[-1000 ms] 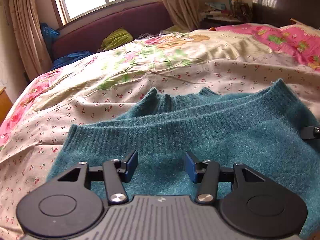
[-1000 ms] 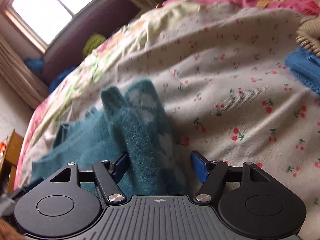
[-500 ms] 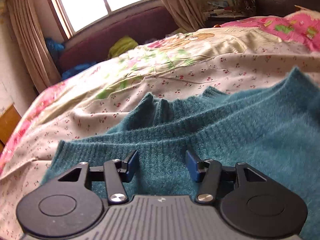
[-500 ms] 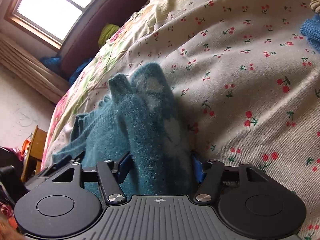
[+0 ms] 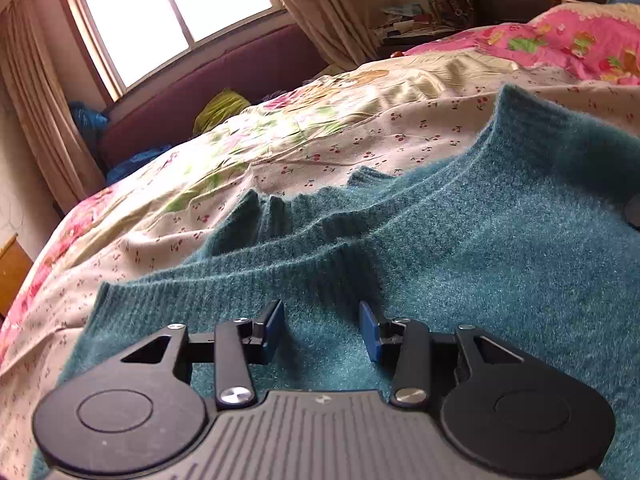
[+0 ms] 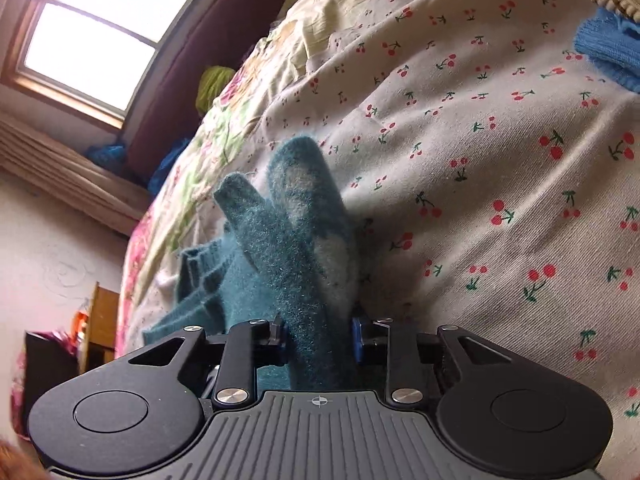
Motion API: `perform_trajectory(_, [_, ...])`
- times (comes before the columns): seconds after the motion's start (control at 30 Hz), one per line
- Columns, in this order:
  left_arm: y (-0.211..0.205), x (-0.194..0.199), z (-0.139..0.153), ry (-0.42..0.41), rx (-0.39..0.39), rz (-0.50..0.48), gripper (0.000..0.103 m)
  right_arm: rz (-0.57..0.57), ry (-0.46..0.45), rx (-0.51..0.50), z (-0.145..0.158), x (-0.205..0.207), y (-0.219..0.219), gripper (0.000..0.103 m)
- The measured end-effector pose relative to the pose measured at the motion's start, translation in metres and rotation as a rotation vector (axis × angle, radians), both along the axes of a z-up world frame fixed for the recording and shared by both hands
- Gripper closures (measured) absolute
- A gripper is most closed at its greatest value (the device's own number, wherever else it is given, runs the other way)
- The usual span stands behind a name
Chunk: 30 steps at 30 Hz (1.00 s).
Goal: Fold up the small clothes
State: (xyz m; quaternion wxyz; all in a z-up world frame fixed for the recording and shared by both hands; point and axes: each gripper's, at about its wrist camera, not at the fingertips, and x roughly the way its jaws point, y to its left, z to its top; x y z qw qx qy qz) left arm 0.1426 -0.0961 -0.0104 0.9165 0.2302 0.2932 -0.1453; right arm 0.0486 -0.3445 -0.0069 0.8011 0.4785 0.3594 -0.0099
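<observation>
Right gripper (image 6: 319, 338) clamped on teal sweater (image 6: 296, 240) fold, running to upper centre; left gripper (image 5: 321, 326) jaws apart over the knit, lower centre.

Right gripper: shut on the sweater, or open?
Shut on it. The right gripper has both blue pads pressed against a bunched fold of the teal sweater, which stands up between them.

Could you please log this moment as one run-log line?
right gripper: shut on teal sweater | left gripper: open over sweater | surface: cherry-print bedsheet
</observation>
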Motion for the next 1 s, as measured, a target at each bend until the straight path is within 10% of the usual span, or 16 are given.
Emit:
perform_trajectory(0.27, [-0.012, 0.003, 0.002, 0.010, 0.061, 0.022, 0.055, 0.040, 0.011, 0.033, 0.027, 0.012, 0.005, 0.079])
perform_trajectory(0.53, [0.043, 0.010, 0.042, 0.065, -0.194, 0.035, 0.055, -0.028, 0.046, 0.008, 0.059, 0.010, 0.029, 0.079])
perform_trajectory(0.73, [0.045, -0.001, 0.003, 0.037, -0.096, -0.053, 0.053, -0.022, 0.070, -0.033, 0.098, 0.040, 0.070, 0.079])
perform_trajectory(1.0, [0.129, -0.002, 0.055, 0.127, -0.351, 0.053, 0.054, 0.027, 0.078, -0.142, 0.131, 0.078, 0.132, 0.079])
